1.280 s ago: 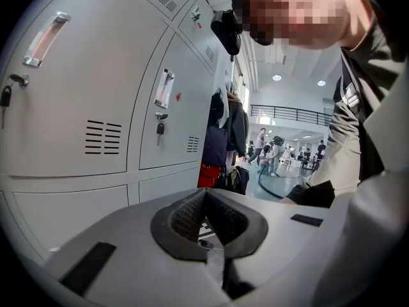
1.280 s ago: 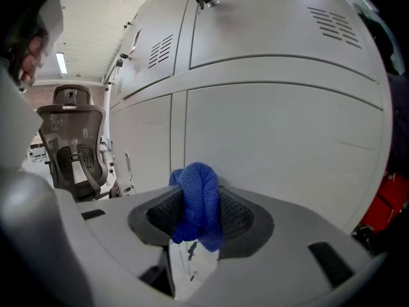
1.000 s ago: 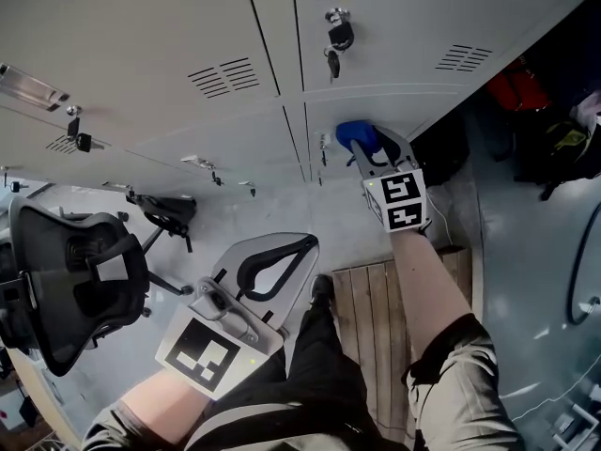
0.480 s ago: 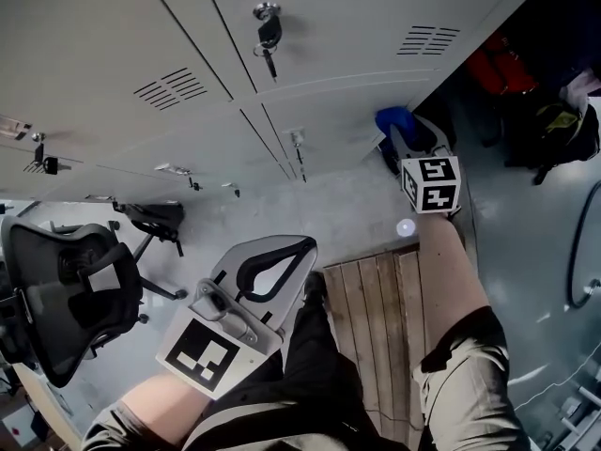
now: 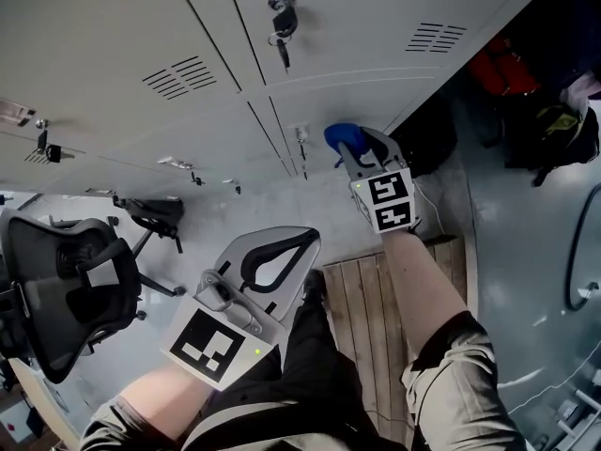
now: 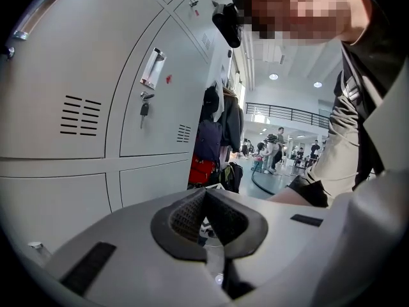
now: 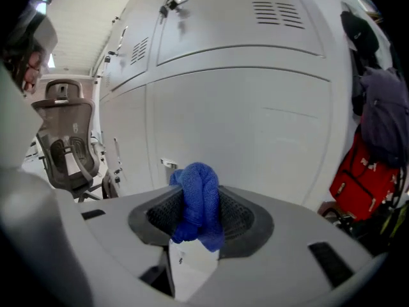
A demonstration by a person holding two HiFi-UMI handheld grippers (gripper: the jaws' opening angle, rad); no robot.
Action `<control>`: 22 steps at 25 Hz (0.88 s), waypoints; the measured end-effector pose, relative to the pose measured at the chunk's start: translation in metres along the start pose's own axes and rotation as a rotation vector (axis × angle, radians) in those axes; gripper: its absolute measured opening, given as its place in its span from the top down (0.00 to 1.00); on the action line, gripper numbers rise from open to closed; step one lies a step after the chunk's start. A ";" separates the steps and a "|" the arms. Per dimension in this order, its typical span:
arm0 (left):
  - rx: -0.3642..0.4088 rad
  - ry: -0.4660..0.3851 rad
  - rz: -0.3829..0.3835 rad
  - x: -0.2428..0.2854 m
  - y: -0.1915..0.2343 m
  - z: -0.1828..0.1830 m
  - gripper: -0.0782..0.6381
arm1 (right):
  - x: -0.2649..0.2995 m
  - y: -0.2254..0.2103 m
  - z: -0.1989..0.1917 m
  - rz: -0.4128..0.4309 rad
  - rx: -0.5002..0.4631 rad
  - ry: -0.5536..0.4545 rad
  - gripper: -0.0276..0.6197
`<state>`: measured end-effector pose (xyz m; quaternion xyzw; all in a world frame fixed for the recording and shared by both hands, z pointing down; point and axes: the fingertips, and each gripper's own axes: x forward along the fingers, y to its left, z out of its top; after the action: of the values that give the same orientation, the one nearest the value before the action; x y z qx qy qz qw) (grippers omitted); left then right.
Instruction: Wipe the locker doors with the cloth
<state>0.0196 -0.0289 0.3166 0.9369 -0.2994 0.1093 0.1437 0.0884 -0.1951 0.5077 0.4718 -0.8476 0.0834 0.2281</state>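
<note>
Grey locker doors (image 5: 357, 26) fill the top of the head view. My right gripper (image 5: 355, 145) is shut on a bunched blue cloth (image 5: 339, 136) and holds it at the lower door (image 5: 376, 97), near that door's left edge. In the right gripper view the blue cloth (image 7: 199, 200) bulges out between the jaws, with the lower door (image 7: 255, 133) just beyond; whether they touch is unclear. My left gripper (image 5: 299, 248) hangs low in front of the person's legs, away from the lockers. Its jaws are shut on nothing (image 6: 204, 203).
Keys (image 5: 283, 24) hang from an upper door's lock. A black office chair (image 5: 66, 289) stands at the left. A wooden board (image 5: 371, 327) lies on the floor underfoot. A red bag (image 5: 498, 69) and a black bag (image 5: 556, 128) sit right of the lockers.
My right gripper swung right along the lower locker door with the cloth, then came back left to near the door's left edge. The left gripper stayed put.
</note>
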 end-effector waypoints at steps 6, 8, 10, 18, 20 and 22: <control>0.002 -0.009 0.007 -0.017 0.002 -0.003 0.88 | 0.032 0.074 0.021 0.111 -0.046 -0.016 0.72; 0.001 -0.009 0.012 -0.022 0.004 -0.003 0.88 | 0.040 0.080 0.021 0.115 -0.049 -0.010 0.72; 0.000 -0.005 0.018 -0.026 0.008 -0.005 0.88 | 0.046 0.080 0.020 0.115 -0.053 -0.003 0.72; -0.010 0.013 0.040 -0.025 0.020 -0.012 0.88 | 0.047 0.047 0.002 0.096 -0.055 0.020 0.72; -0.014 0.020 0.043 -0.021 0.021 -0.014 0.88 | 0.043 0.027 -0.006 0.073 -0.056 0.032 0.72; -0.024 0.023 0.047 -0.014 0.023 -0.014 0.88 | 0.037 0.008 -0.012 0.056 -0.060 0.042 0.72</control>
<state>-0.0069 -0.0351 0.3305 0.9264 -0.3211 0.1199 0.1559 0.0684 -0.2147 0.5356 0.4389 -0.8576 0.0741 0.2575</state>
